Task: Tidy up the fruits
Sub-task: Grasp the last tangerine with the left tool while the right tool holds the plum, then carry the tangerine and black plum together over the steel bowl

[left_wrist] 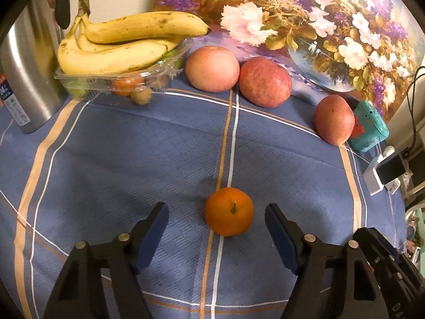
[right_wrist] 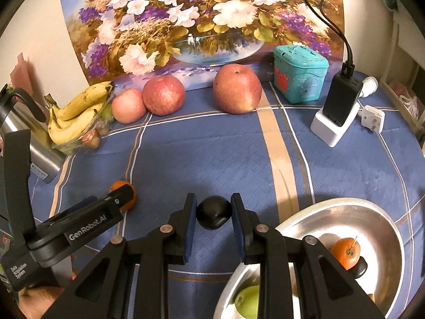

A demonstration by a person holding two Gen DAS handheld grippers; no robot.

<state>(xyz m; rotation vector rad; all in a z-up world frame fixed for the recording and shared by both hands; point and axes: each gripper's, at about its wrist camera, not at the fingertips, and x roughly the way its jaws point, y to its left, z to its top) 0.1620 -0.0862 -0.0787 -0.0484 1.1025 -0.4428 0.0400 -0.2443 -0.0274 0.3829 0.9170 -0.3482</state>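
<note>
A small orange (left_wrist: 229,212) lies on the blue checked cloth (left_wrist: 106,172) between the fingers of my left gripper (left_wrist: 216,206), which is open, with a gap on each side of the fruit. In the right wrist view my right gripper (right_wrist: 213,199) is shut on a dark round fruit (right_wrist: 213,212) just above the cloth. A metal bowl (right_wrist: 345,204) sits at its lower right and holds another orange (right_wrist: 345,252) and a green fruit (right_wrist: 248,303). The left gripper (right_wrist: 117,199) also shows there, in front of the small orange (right_wrist: 129,202).
Three red apples (left_wrist: 212,68) (left_wrist: 264,81) (left_wrist: 334,119) line the back edge before a flower painting (left_wrist: 305,13). Bananas (left_wrist: 119,42) rest on a clear plastic tray (left_wrist: 114,79) beside a steel flask (left_wrist: 26,66). A teal box (right_wrist: 300,73) and a charger (right_wrist: 340,101) stand back right.
</note>
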